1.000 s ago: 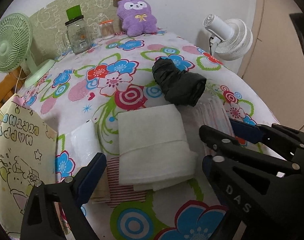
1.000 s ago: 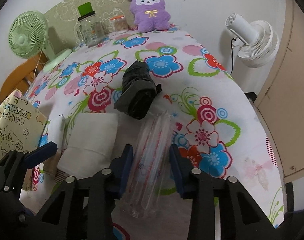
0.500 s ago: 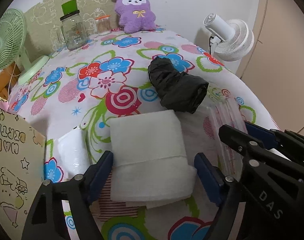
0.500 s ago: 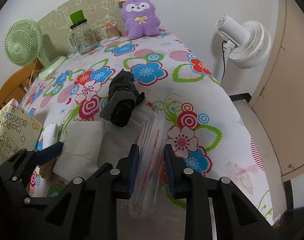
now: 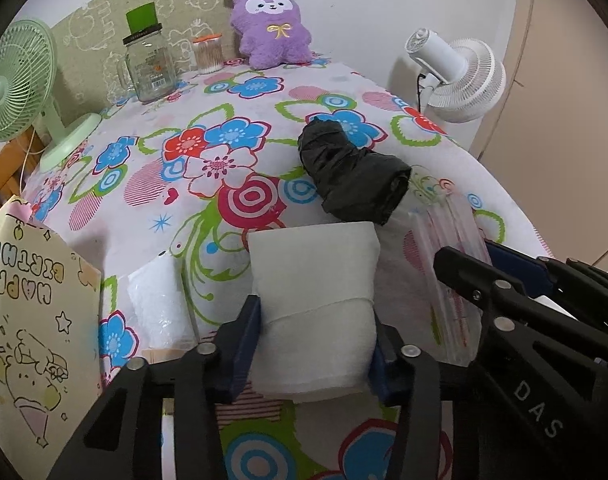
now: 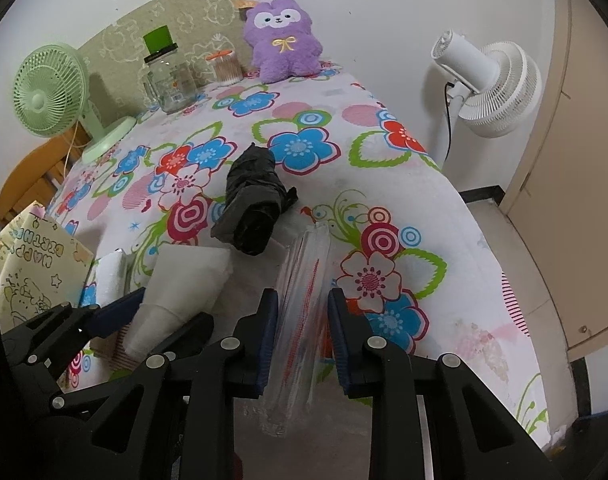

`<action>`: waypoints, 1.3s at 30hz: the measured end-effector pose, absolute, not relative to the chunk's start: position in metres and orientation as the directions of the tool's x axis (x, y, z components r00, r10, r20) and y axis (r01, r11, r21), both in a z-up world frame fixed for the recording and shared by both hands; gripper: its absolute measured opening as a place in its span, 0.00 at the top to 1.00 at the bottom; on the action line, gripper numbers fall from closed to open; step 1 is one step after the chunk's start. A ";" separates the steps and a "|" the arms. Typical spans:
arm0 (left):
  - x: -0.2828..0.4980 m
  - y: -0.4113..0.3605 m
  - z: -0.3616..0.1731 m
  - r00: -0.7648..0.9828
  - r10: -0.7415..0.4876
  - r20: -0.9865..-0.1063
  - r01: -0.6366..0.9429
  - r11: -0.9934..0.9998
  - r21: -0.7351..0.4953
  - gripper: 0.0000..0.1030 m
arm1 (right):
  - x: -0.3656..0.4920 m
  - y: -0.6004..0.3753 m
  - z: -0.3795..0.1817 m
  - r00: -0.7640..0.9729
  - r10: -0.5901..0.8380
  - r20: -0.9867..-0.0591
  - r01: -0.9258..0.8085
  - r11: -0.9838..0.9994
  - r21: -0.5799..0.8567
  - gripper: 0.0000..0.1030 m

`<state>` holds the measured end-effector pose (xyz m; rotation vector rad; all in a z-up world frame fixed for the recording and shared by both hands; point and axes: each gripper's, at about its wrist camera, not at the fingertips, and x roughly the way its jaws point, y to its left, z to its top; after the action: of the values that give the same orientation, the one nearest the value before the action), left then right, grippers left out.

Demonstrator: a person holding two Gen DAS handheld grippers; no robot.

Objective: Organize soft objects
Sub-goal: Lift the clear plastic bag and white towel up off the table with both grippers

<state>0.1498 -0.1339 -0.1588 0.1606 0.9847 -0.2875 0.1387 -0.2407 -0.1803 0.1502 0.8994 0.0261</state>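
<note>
A white folded cloth [image 5: 316,280] lies near the front of the flowered tablecloth [image 5: 223,152]. My left gripper [image 5: 314,354] is closing on it, and both blue pads press its sides so that it bunches inward. A clear plastic packet [image 6: 304,280] with pink and red contents stands on edge between the pads of my right gripper [image 6: 304,340], which is shut on it. A rolled black plastic bundle [image 5: 356,176] lies just beyond both. A striped cloth [image 5: 247,412] shows under the white one.
A purple plush [image 5: 271,28], a glass jar [image 5: 149,68] and a swab jar [image 5: 209,54] stand at the back. There is a green fan [image 5: 15,84] at the left and a white fan [image 5: 460,76] at the right. A birthday paper bag [image 5: 31,340] and a white bubble packet [image 5: 159,304] are front left.
My left jaws have closed from wide apart onto the sides of the white cloth. My right jaws have narrowed onto the clear packet and now grip it.
</note>
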 end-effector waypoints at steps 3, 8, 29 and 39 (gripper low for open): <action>0.144 -0.133 -0.155 0.523 -0.181 -0.833 0.317 0.948 -0.007 0.62 | 0.135 -0.237 -0.177 0.629 0.085 -0.772 0.035 0.990 0.138 0.73; 0.135 -0.132 -0.148 0.530 -0.193 -0.825 0.318 0.948 -0.017 0.65 | 0.129 -0.232 -0.169 0.643 0.082 -0.761 0.023 0.992 0.126 0.72; 0.102 -0.116 -0.106 0.618 -0.203 -0.760 0.308 0.951 -0.004 0.72 | 0.097 -0.209 -0.127 0.710 0.076 -0.700 -0.008 0.995 0.101 0.72; 0.088 -0.108 -0.081 0.663 -0.205 -0.720 0.302 0.953 0.006 0.72 | 0.083 -0.201 -0.101 0.746 0.076 -0.662 -0.020 0.996 0.092 0.72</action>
<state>0.0877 -0.1082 -0.0814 0.1292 0.7968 -0.2878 0.0827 -0.2006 -0.1009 0.0808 0.7270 0.0526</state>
